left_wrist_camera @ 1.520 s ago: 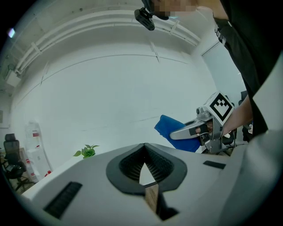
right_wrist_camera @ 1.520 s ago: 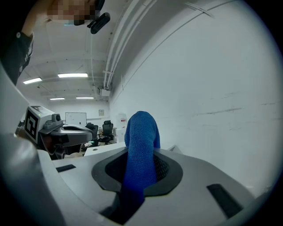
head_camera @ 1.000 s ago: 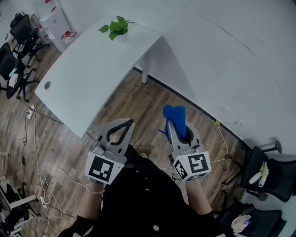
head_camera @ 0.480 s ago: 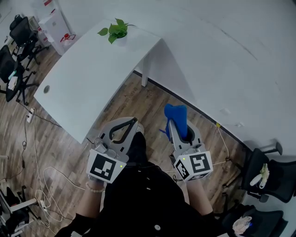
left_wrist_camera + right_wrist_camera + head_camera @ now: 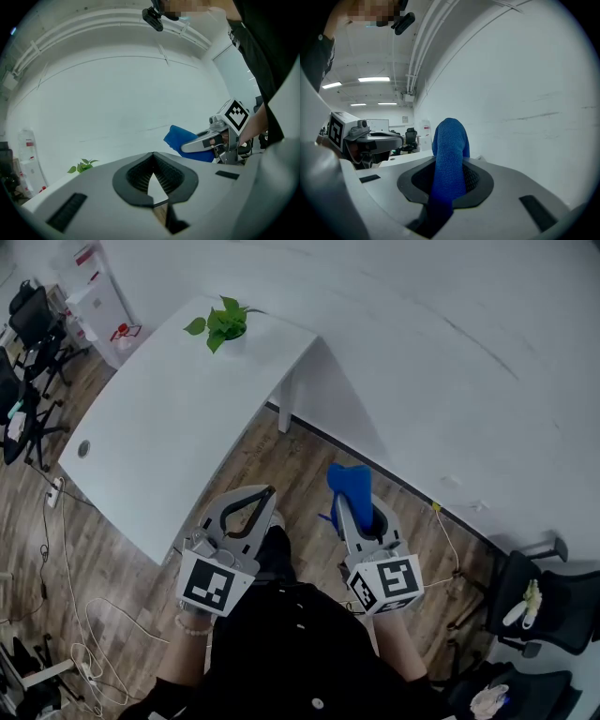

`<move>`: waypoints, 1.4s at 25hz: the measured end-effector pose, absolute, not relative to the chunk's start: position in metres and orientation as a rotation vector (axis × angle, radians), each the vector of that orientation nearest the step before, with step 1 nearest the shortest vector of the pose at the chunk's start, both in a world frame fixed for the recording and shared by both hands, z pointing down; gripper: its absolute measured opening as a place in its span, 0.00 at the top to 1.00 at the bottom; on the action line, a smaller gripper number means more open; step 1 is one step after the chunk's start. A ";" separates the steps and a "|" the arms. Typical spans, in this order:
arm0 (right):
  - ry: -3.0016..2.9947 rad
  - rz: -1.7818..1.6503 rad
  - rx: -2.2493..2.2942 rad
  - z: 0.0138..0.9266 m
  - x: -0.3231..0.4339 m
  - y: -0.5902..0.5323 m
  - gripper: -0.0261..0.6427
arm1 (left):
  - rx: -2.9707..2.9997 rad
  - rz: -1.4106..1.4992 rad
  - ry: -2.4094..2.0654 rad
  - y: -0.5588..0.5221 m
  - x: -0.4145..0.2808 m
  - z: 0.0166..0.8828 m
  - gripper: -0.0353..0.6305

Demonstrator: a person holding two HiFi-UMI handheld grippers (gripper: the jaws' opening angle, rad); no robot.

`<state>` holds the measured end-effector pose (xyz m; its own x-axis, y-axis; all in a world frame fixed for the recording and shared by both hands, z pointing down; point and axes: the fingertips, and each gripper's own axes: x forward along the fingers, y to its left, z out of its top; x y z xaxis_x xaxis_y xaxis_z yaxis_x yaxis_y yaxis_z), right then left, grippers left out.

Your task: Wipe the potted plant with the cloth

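The potted plant (image 5: 217,322), green leaves in a small white pot, stands at the far corner of the white table (image 5: 159,427). It shows small and distant in the left gripper view (image 5: 82,166). My left gripper (image 5: 270,491) is shut and empty, held level over the wooden floor short of the table. My right gripper (image 5: 343,501) is shut on the blue cloth (image 5: 350,480), which stands up in a fold from between its jaws (image 5: 450,150). The left gripper view catches the cloth (image 5: 180,138) from the side. Both grippers are well apart from the plant.
Black office chairs (image 5: 23,324) stand at the left beyond the table, another (image 5: 553,601) at the lower right. Cables (image 5: 70,559) trail over the wooden floor. A white wall (image 5: 450,362) runs along the right. White boxes (image 5: 94,292) sit behind the table.
The table and plant have slid down and to the left in the head view and look nearer; both grippers have been carried forward together, with the cloth still held.
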<state>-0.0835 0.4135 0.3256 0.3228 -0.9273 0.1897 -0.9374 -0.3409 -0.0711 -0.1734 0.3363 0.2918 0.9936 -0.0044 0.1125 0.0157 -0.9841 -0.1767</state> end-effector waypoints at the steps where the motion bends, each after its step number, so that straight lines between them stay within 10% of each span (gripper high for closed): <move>1: -1.775 0.297 2.503 0.324 -0.079 0.407 0.81 | -2.964 -0.167 -0.005 0.330 -0.168 0.291 0.93; 35: -1.759 0.314 2.447 0.313 0.091 0.197 0.81 | -2.993 -0.129 0.043 0.108 0.006 0.281 0.93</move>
<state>0.0907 0.1966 0.3126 0.3069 -0.9231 0.2316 -0.9463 -0.3221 -0.0297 0.0056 0.1078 0.2808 0.9959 -0.0349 0.0833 -0.0224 -0.9890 -0.1461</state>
